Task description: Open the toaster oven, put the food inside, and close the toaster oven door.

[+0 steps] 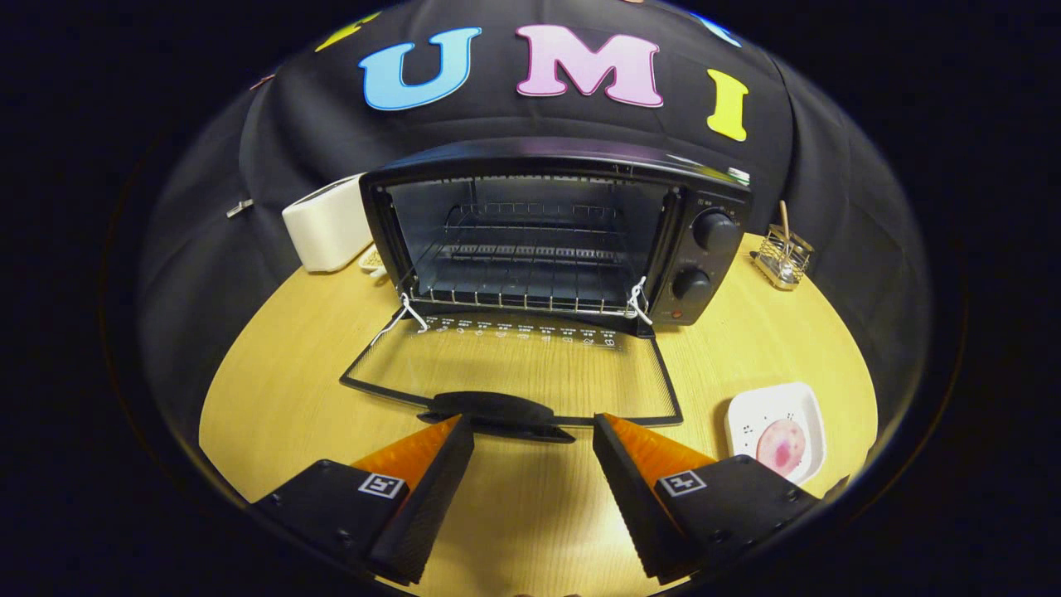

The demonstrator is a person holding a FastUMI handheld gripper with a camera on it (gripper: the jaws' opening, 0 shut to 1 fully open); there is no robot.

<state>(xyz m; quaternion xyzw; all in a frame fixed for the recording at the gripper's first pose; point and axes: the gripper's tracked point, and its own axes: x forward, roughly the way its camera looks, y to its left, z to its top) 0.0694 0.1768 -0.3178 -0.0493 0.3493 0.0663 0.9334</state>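
A black toaster oven (pixel 555 232) stands at the back of the wooden table (pixel 290 373), its glass door (pixel 514 369) folded down flat toward me. Inside, a wire rack (pixel 522 278) is bare. The door's black handle (pixel 493 410) lies just ahead of my fingertips. My gripper (pixel 533 427) is open, with nothing between the fingers. To the right of the right finger sits a white square plate (pixel 800 406) carrying a round pink piece of food (pixel 781 445).
A white toaster-like box (pixel 327 224) stands left of the oven. A small wire holder with a stick (pixel 783 253) sits to the oven's right. Two knobs (pixel 713 232) are on the oven's right panel. Bare tabletop lies on both sides of the door.
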